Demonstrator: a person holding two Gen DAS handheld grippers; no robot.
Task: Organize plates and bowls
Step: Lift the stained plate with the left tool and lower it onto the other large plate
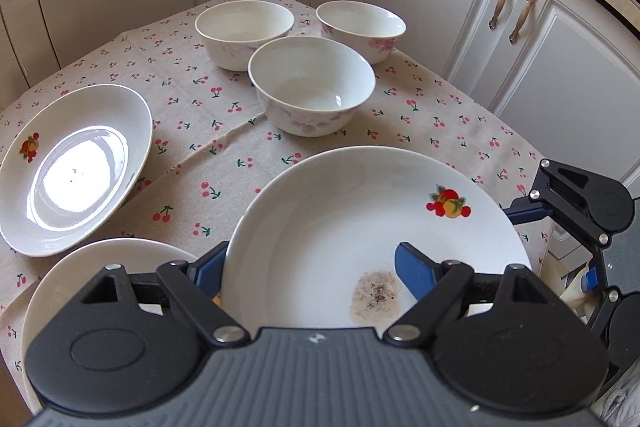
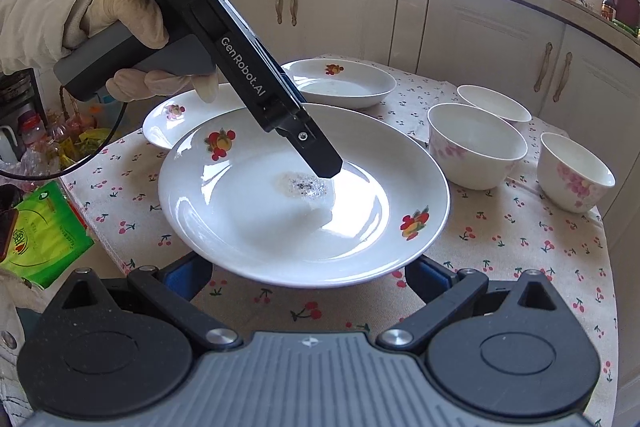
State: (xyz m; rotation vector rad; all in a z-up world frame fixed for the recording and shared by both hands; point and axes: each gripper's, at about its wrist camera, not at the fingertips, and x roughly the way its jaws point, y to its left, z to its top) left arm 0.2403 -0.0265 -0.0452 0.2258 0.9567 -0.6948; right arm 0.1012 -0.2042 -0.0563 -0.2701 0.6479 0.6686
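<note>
Left gripper (image 1: 316, 267) clamping the rim of a fruit-print plate (image 1: 360, 227), one blue finger (image 1: 412, 267) lying inside the dish beside a speckled stain (image 1: 376, 295), the other under the rim; plate tilting, raised off the cherry-print tablecloth (image 1: 200, 131); right gripper (image 2: 308, 279) sitting low beside the same plate's near edge, fingers apart, whether touching it impossible to tell; two more plates (image 1: 76, 167) resting at the left; three floral bowls (image 1: 312, 87) clustering beyond; gloved hand (image 2: 128, 23) gripping the left handle.
</note>
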